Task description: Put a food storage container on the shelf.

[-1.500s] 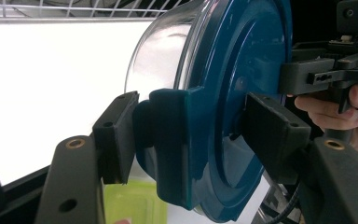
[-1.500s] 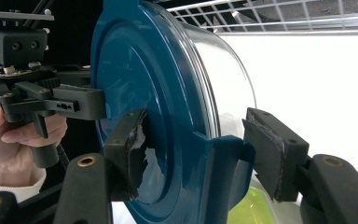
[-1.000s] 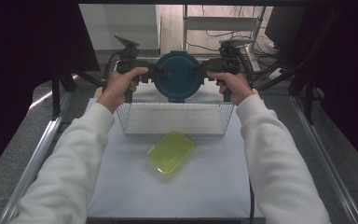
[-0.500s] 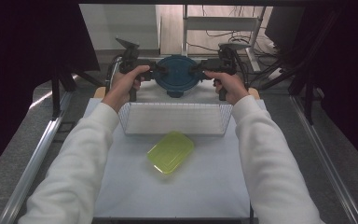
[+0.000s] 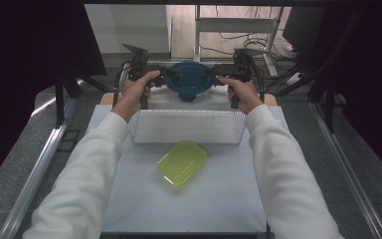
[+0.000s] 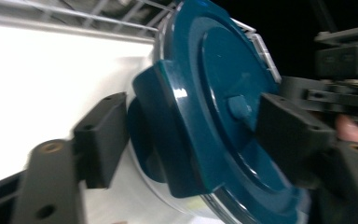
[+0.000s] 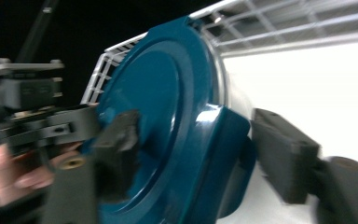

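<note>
A round clear container with a dark teal lid point(image 5: 190, 79) sits at the far side of the wire basket point(image 5: 186, 128); whether it rests on anything is hidden. My left gripper point(image 5: 171, 74) flanks it on the left and my right gripper point(image 5: 211, 73) on the right. In the left gripper view the container point(image 6: 214, 107) stands between that gripper's point(image 6: 193, 140) pads, and one pad point(image 6: 100, 137) stands just clear of the lid's side tab. In the right gripper view the lid point(image 7: 168, 126) lies between that gripper's point(image 7: 200, 156) pads, with a gap at the outer pad point(image 7: 284, 158). Both pairs of jaws have just been opening.
A yellow-green rectangular lid or tray point(image 5: 182, 162) lies on the white board point(image 5: 189, 209) just in front of the basket. Metal rails run down both sides of the table. Dark curtains and cables stand beyond the far end.
The teal-lidded container has settled slightly lower and farther between the two grippers. Both pairs of jaws have spread apart around its side tabs. The hands have barely shifted.
</note>
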Available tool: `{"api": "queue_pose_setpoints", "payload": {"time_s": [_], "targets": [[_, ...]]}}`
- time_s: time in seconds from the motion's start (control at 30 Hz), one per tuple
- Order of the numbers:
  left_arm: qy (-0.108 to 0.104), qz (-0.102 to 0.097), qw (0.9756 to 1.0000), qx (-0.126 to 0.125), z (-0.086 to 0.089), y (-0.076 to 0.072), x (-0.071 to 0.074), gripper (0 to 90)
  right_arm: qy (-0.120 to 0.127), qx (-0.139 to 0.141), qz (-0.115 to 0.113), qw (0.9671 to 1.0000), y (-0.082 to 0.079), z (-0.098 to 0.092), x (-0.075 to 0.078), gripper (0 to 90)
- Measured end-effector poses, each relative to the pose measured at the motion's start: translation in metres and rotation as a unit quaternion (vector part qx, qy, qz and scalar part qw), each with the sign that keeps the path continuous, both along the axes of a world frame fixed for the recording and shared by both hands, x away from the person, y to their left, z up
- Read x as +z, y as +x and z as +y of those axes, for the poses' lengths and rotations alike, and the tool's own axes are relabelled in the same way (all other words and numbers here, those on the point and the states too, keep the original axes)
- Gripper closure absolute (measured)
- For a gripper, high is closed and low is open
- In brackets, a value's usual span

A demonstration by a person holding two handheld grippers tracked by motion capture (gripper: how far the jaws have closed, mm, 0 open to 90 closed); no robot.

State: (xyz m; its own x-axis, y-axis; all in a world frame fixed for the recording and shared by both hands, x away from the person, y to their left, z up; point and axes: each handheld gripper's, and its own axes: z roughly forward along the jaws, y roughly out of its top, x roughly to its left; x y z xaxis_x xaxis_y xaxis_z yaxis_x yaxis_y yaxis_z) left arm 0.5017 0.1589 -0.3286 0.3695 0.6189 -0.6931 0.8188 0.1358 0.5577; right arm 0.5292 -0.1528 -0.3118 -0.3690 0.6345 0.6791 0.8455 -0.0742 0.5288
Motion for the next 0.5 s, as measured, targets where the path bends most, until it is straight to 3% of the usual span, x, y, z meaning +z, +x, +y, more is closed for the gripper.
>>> {"api": "queue_pose_setpoints", "payload": {"time_s": [0.03, 0.07, 0.1, 0.17, 0.2, 0.23, 0.27, 0.3, 0.37, 0.4, 0.43, 0.5], "targets": [[0.013, -0.008, 0.9998, 0.008, 0.0, -0.003, 0.001, 16.7, -0.005, -0.006, -0.008, 0.9999, -0.002, 0.001, 0.001, 19.8], [0.013, -0.008, 0.9998, 0.008, 0.0, -0.003, 0.001, 15.2, -0.005, -0.006, -0.008, 0.9999, -0.002, 0.001, 0.001, 19.8], [0.029, -0.024, 0.9991, 0.018, 0.001, -0.007, 0.003, 14.4, -0.009, -0.016, -0.029, 0.9994, -0.009, 0.0, 0.004, 15.9], [0.034, -0.034, 0.9986, 0.021, 0.001, -0.01, 0.004, 14.4, -0.017, -0.02, -0.037, 0.999, -0.011, 0.001, 0.006, 13.3], [0.039, -0.042, 0.9981, 0.024, 0.002, -0.014, 0.006, 14.4, -0.035, -0.025, -0.054, 0.9976, -0.014, 0.001, 0.009, 10.7], [0.041, -0.051, 0.9976, 0.022, 0.004, -0.019, 0.007, 14.3, -0.086, -0.035, -0.093, 0.9913, -0.023, 0.003, 0.015, 8.7], [0.046, -0.062, 0.9969, 0.015, 0.006, -0.026, 0.01, 14.4, -0.101, -0.033, -0.106, 0.9888, -0.027, 0.004, 0.017, 8.7], [0.046, -0.062, 0.9969, 0.015, 0.006, -0.026, 0.01, 15.0, -0.101, -0.033, -0.106, 0.9888, -0.027, 0.004, 0.017, 8.7], [0.071, -0.088, 0.9936, 0.012, 0.008, -0.043, 0.013, 18.8, -0.119, -0.015, -0.142, 0.9826, -0.045, 0.003, 0.021, 8.7], [0.071, -0.088, 0.9936, 0.012, 0.008, -0.043, 0.013, 19.4, -0.12, -0.012, -0.143, 0.9824, -0.049, 0.002, 0.022, 8.7], [0.078, -0.099, 0.992, 0.009, 0.009, -0.056, 0.014, 19.4, -0.121, -0.01, -0.146, 0.9819, -0.054, 0.0, 0.023, 8.7], [0.074, -0.109, 0.9913, 0.006, 0.01, -0.07, 0.014, 19.5, -0.122, -0.006, -0.153, 0.9807, -0.064, -0.006, 0.023, 9.0]]}}
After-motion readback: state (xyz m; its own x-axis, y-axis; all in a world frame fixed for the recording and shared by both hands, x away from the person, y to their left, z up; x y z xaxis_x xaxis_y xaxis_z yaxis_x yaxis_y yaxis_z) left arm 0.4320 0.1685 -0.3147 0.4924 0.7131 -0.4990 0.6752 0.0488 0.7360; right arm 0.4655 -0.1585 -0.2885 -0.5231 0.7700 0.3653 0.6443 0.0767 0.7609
